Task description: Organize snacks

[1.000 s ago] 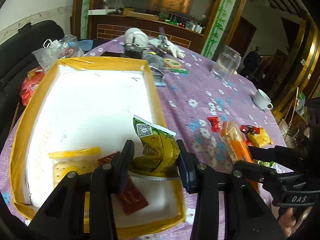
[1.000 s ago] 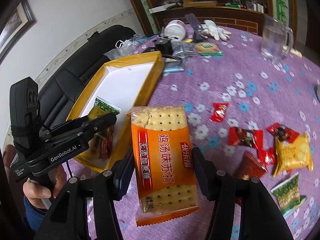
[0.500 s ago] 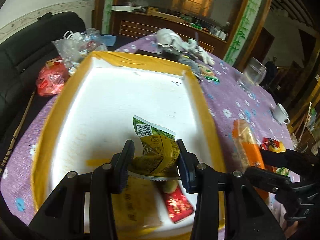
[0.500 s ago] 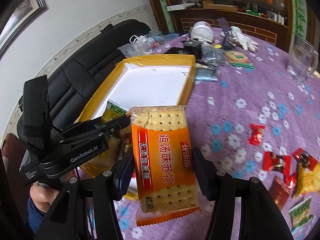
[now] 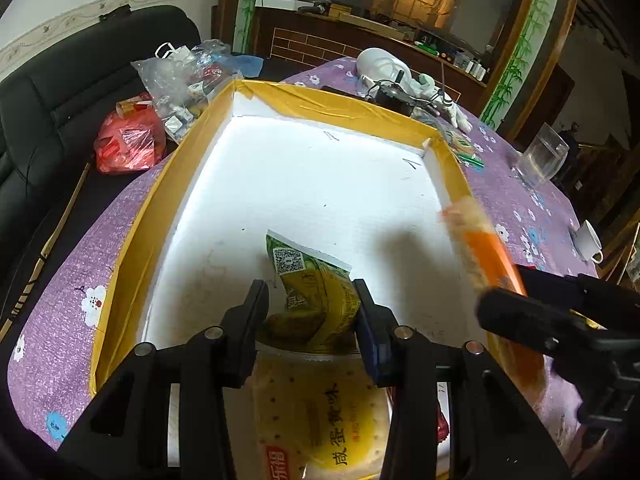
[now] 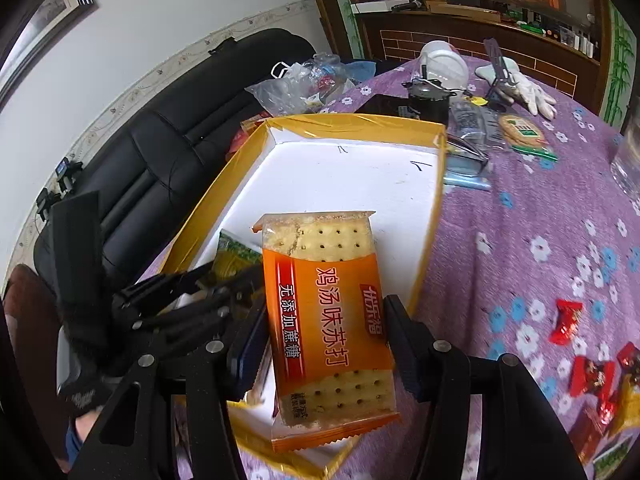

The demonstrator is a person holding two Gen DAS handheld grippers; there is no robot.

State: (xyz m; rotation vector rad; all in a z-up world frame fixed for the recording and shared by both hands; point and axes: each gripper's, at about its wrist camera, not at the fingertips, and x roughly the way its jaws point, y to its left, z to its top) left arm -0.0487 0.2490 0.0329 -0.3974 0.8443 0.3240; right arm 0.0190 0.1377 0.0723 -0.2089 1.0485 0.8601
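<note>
My left gripper (image 5: 310,304) is shut on a crumpled yellow-green snack packet (image 5: 316,288), held over the white floor of the yellow-rimmed box (image 5: 340,110). Below it in the box lies a yellow cracker pack (image 5: 320,412). My right gripper (image 6: 324,320) is shut on an orange cracker pack (image 6: 328,312), held flat above the box's right rim (image 6: 436,208). In the left wrist view that orange cracker pack (image 5: 484,252) comes in blurred from the right. The left gripper (image 6: 200,284) shows at the left of the right wrist view, a hand below it.
Red candies (image 6: 564,320) and other small packets lie on the purple flowered tablecloth (image 6: 540,208) to the right. A glass mug (image 5: 542,156), a white cup (image 5: 586,240), a white glove (image 6: 524,88) and clutter sit beyond the box. Plastic bags (image 5: 176,80) rest on a black sofa at left.
Both grippers have moved left over the box with their packs still held. The box now fills the left wrist view, and the orange pack has crossed from the tablecloth to the box's right rim.
</note>
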